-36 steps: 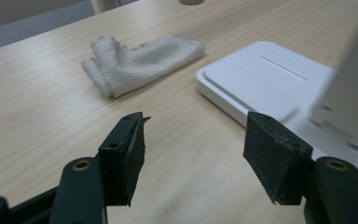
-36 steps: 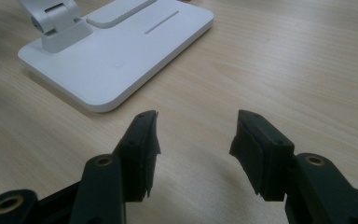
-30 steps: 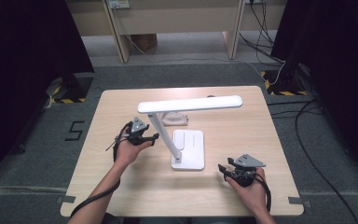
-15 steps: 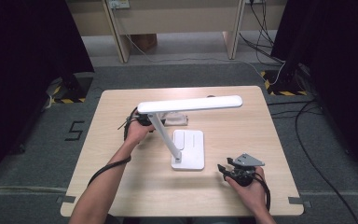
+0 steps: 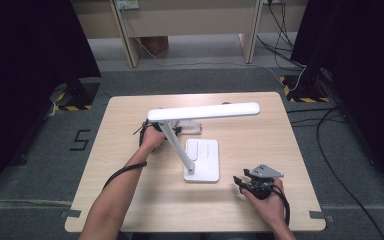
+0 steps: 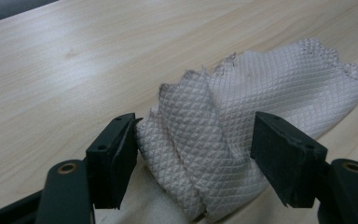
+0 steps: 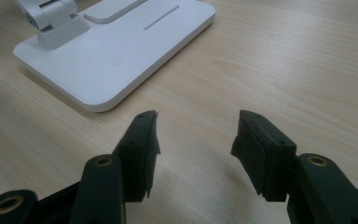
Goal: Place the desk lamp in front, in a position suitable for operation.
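Observation:
A white quilted cloth [image 6: 242,116] lies crumpled on the wooden table [image 5: 125,120], under the head of a white desk lamp [image 5: 205,112]. My left gripper [image 6: 193,135] is open, its jaws standing on either side of the cloth's near fold; the left pad [image 6: 121,158] is right at the fabric. From above, the left gripper [image 5: 174,131] sits beside the lamp's slanted arm, with the cloth [image 5: 189,128] just beyond. My right gripper [image 7: 196,126] is open and holds nothing, resting low near the lamp base [image 7: 121,51] at the table's front right [image 5: 241,182].
The lamp's flat base [image 5: 203,161] sits mid-table, and its long head spans above the middle. Table legs and cables [image 5: 280,20] stand on the grey floor beyond the far edge. Dark curtains flank both sides.
My left hand has moved forward and to the right, from beside the lamp arm to under the lamp head at the cloth. The right hand has stayed put.

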A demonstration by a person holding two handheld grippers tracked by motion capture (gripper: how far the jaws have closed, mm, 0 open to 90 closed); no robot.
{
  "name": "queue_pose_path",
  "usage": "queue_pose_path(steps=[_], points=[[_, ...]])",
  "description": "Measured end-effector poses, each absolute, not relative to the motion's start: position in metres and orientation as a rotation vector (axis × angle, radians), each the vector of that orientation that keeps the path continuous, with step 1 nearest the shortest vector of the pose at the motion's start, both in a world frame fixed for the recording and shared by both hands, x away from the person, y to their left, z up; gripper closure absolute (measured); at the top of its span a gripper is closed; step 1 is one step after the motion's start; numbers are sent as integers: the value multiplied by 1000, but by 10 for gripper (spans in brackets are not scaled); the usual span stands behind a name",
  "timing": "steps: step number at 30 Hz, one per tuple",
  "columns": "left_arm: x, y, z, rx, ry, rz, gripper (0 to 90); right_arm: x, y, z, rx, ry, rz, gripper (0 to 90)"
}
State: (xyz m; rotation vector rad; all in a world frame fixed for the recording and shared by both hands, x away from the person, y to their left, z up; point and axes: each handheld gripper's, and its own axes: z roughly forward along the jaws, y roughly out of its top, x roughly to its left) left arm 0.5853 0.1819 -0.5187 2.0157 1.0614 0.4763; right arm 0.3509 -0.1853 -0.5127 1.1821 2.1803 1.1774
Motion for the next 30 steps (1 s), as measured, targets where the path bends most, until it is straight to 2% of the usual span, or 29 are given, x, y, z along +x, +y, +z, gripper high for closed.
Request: queue_pose_path(steps=[3,4,8,11,12,13,14,17,23,30], points=[[586,183,-520,2002,1075,448,316,351,-185,-513,1186,2181,1177,485],[587,183,-520,1991,1084,410,362,351,-185,-513,1186,2183,1176,484],[586,184,-520,1987,1069,389,454,351,-184,-513,1184,2188,1169,483],[586,183,-519,1986,1072,362,560,351,-184,-513,1180,2195,1163,482],[585,182,-518,1983,1073,351,560,351,-184,-513,1178,2196,1163,481],[584,182,-518,1981,1079,339,605,351,-184,-513,1177,2198,1161,481],[583,181,-518,1975,1088,325,691,352,-184,-513,1178,2201,1161,479],[581,180,-518,1944,1116,292,780,353,-184,-513,1194,2203,1161,474],[571,185,-513,1902,1184,256,819,353,-184,-513,1192,2214,1156,474],[549,202,-493,1853,1158,276,822,354,-183,-514,1187,2229,1142,475]])
